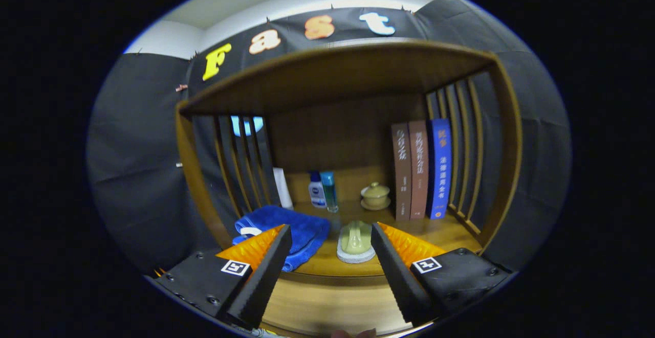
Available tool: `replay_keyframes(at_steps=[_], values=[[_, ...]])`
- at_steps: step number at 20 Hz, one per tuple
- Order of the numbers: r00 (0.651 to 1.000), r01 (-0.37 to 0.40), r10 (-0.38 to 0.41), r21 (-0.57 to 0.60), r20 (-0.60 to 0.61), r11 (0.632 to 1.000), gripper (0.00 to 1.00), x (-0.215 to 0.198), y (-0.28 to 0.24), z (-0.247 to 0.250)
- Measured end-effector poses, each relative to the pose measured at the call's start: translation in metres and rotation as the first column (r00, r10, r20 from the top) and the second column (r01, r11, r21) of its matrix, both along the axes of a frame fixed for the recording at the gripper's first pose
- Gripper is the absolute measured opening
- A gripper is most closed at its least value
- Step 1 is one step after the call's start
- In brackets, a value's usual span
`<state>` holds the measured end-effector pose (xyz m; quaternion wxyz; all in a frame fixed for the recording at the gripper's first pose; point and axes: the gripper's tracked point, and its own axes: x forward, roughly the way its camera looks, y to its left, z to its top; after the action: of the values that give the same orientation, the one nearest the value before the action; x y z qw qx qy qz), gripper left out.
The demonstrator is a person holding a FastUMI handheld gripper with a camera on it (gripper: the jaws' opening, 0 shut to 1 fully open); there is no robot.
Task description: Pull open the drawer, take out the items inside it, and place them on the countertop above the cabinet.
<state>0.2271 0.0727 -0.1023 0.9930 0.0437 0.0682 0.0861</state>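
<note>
**Tool open above the worktop, nothing held**

While the tool [331,246] hangs over the front edge of the worktop [440,233], its two black fingers [266,271] stand wide apart and grip nothing. Seen from the gripper view, a pale green scrub brush [356,241] on a white pad lies on the worktop between the fingertips and just beyond them, near the front edge. A folded blue towel [302,228] rests toward the front left corner, partly hidden behind the left finger. Farther back, near the rear edge, a white tube [282,188] leans at the left slats, and a small white bottle [317,189] with a blue cap stands just beside a slim teal bottle [329,190]. A beige lidded cup [375,196] sits on its saucer right of the bottles, apart from them. Three books [420,169], two brown and one blue, stand upright at the rear right corner against the slatted side. A wooden shelf board [337,72] spans above all of these. Below the front edge, a wooden face [327,305] shows between the fingers; whether it is the drawer front, and whether it is pulled out, cannot be told.
</note>
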Motion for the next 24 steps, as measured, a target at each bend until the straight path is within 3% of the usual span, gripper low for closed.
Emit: replay_keyframes(at_steps=[5, 11, 17, 24], values=[[0.995, 0.038, -0.043, 0.053, 0.088, 0.998, 0.99, -0.074, -0.009, -0.011], [0.990, 0.079, -0.079, 0.004, 0.114, 0.997, 0.99, -0.143, -0.008, -0.079], [0.992, 0.113, -0.107, -0.084, 0.068, 0.990, 0.99, -0.161, -0.006, -0.161], [0.990, 0.136, -0.140, -0.098, -0.029, 0.986, 0.99, -0.151, -0.016, -0.232]])
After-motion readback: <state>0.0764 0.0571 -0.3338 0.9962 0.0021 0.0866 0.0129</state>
